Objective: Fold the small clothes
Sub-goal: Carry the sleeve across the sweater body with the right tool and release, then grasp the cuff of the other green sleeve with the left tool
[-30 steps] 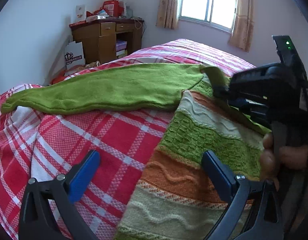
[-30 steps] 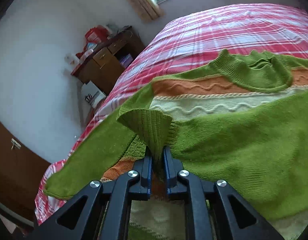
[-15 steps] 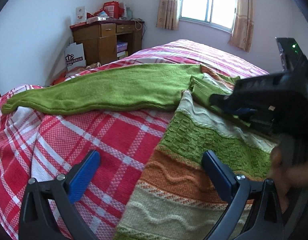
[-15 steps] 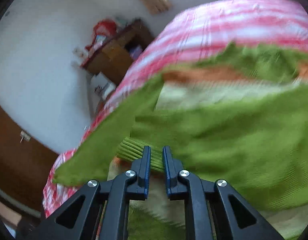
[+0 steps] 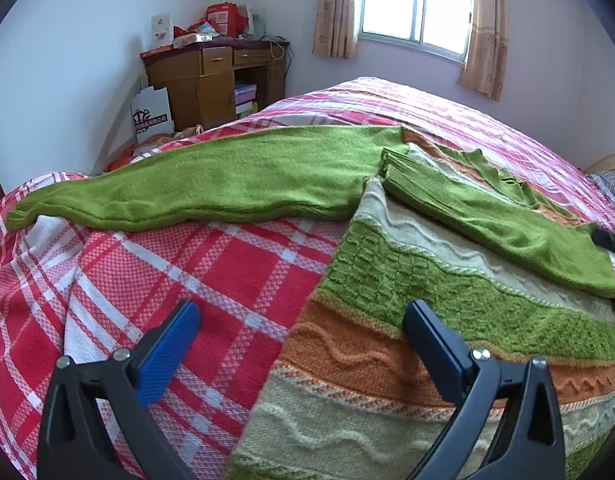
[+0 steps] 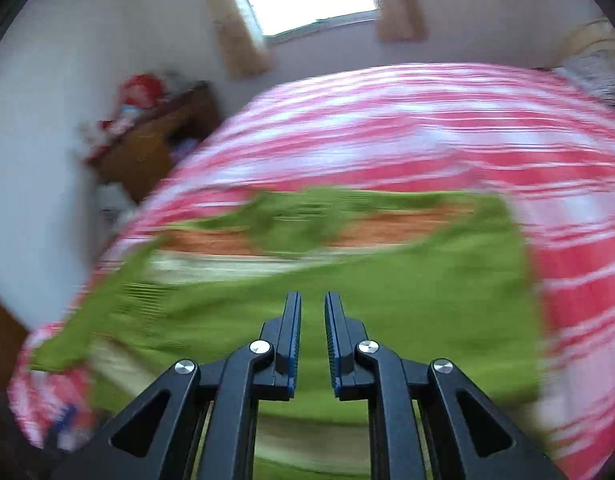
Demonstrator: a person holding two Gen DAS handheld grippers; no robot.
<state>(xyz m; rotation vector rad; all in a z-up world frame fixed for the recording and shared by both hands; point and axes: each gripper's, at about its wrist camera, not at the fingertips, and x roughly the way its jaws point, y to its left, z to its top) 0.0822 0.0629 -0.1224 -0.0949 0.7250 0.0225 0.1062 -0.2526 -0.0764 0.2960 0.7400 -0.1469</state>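
Note:
A striped green, orange and cream knit sweater (image 5: 407, 320) lies on the red plaid bed (image 5: 211, 276). Its left sleeve (image 5: 211, 184) stretches out to the left. Its right sleeve (image 5: 487, 224) lies folded across the body, cuff near the left shoulder. My left gripper (image 5: 299, 332) is open and empty, hovering over the sweater's lower left edge. In the blurred right wrist view my right gripper (image 6: 312, 312) has a narrow gap between its jaws, holds nothing and hovers above the folded sleeve (image 6: 347, 320).
A wooden desk (image 5: 215, 80) with boxes on top stands against the far left wall, a white paper bag (image 5: 151, 114) beside it. A curtained window (image 5: 415, 4) is behind the bed. Bed edge drops off at the left.
My right gripper let go of the sleeve cuff, laid it across the sweater body, and drew back to the right, out of the left wrist view. The left gripper stayed put.

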